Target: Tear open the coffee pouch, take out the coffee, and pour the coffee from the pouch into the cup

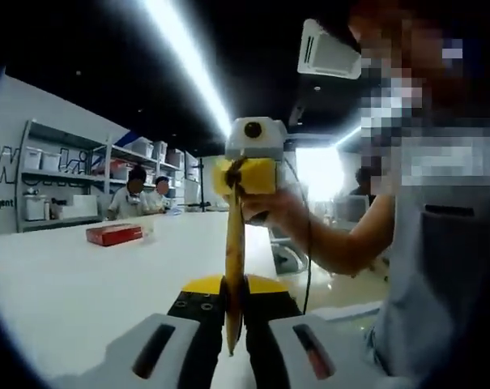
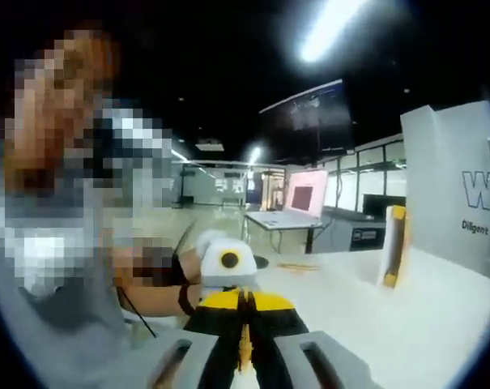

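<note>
thin yellow coffee pouch stretched edge-on above the white table, near its right edge | left gripper clenched on one end | right gripper clamped on other end | red box near table's far-left part

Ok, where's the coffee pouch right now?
The coffee pouch is held edge-on in the air between both grippers: the left gripper pinches one end, the right gripper the other, above the white table.
</note>
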The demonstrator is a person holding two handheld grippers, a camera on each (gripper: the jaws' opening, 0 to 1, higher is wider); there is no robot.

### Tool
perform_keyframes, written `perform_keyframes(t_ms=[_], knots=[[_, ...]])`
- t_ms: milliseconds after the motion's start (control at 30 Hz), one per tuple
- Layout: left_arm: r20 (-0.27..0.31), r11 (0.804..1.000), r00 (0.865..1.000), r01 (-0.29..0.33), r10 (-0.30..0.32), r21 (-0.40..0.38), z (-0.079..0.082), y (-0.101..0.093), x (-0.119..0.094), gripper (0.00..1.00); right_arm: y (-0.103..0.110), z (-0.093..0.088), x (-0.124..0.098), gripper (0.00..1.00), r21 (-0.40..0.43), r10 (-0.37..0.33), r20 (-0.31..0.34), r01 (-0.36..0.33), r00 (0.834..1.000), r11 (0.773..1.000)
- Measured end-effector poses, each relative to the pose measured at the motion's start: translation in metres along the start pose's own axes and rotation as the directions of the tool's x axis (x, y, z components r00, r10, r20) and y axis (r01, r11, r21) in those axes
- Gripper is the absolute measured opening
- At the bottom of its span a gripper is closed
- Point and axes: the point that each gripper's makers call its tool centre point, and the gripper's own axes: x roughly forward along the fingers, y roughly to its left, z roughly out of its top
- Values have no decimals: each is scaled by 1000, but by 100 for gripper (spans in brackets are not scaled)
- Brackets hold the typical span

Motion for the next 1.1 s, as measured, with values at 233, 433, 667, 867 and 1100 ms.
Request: perform_keyframes(t_ms=[233, 433, 667, 867, 1100], knots=[[50, 998, 997, -58, 59, -29, 8, 15, -16, 10, -7, 5, 7, 22, 1, -27, 28, 26, 999, 1000], [54, 998, 996, -63, 64, -26, 10, 20, -16, 10, -16, 4, 0, 25, 18, -97, 76, 96, 992, 995], [44, 994, 994, -99, 101, -39, 7, 34, -14, 11, -27, -8, -30, 29, 120, -241, 189, 221, 952, 968], [-2, 993, 993, -121, 121, 0, -4, 28, -11, 11, -30, -15, -67, 30, 167, -354, 244, 320, 903, 933], [26, 991, 991, -134, 134, -18, 0, 29, -14, 11, -49, -38, -106, 32, 189, -487, 259, 451, 834, 872]])
